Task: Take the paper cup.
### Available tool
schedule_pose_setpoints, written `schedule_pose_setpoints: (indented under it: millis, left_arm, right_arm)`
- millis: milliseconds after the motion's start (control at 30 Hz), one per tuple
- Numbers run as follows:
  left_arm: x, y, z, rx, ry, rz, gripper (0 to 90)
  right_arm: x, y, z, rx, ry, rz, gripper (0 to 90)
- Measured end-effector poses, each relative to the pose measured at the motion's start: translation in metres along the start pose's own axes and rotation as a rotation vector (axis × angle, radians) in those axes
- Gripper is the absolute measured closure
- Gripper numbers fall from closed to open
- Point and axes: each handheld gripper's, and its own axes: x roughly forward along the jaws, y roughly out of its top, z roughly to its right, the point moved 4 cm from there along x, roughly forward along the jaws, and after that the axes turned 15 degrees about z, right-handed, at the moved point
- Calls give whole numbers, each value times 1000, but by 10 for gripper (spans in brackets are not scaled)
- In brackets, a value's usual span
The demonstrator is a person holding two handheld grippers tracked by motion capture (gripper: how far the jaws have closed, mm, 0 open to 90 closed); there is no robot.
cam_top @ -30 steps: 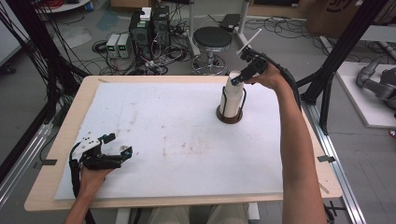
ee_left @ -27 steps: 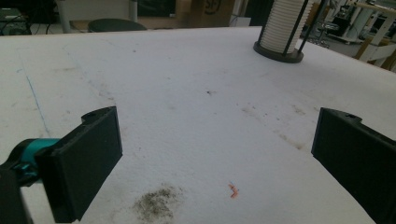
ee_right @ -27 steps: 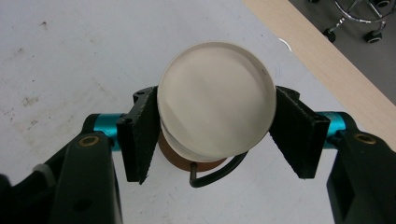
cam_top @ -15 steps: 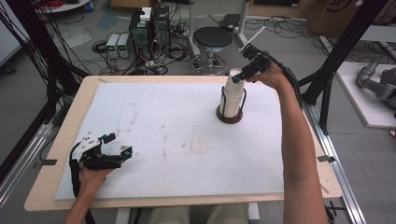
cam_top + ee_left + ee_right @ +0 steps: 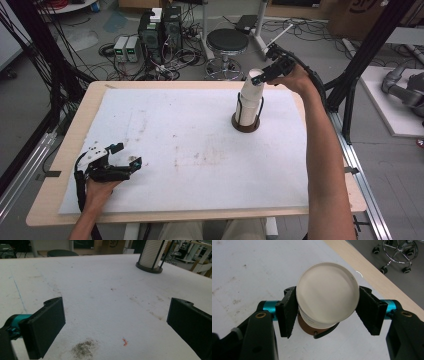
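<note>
One stack of cups (image 5: 250, 102) stands in a round holder (image 5: 245, 124)

White cup (image 5: 327, 293), dark brown holder base (image 5: 245, 125), black claw (image 5: 327, 312) with teal joints.

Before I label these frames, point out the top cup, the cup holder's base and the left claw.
Top cup (image 5: 327, 293): right gripper view, middle of its flat upturned bottom.
Holder base (image 5: 245, 126): high view, dark round rim.
Left claw (image 5: 122, 159): high view, midway between its fingertips.
</note>
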Motion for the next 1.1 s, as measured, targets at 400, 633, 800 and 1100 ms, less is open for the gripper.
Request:
schedule_pose_setpoints:
  millis: [400,633,800,1100]
  left_arm:
    - [0,0,0,0,0,-4,18]
    - [0,0,0,0,-1,-2,18]
    - [0,0,0,-1,0,-3,17]
    - [1,0,0,-2,-1,-13,18]
  right_arm:
    - [-15,10,-2,-5,-3,39,376]
    - [-26,24,-6,-28,-17,62,377]
    - [-36,28,-7,-31,-27,74,376]
    - [-50,29,-15,-51,-16,109,377]
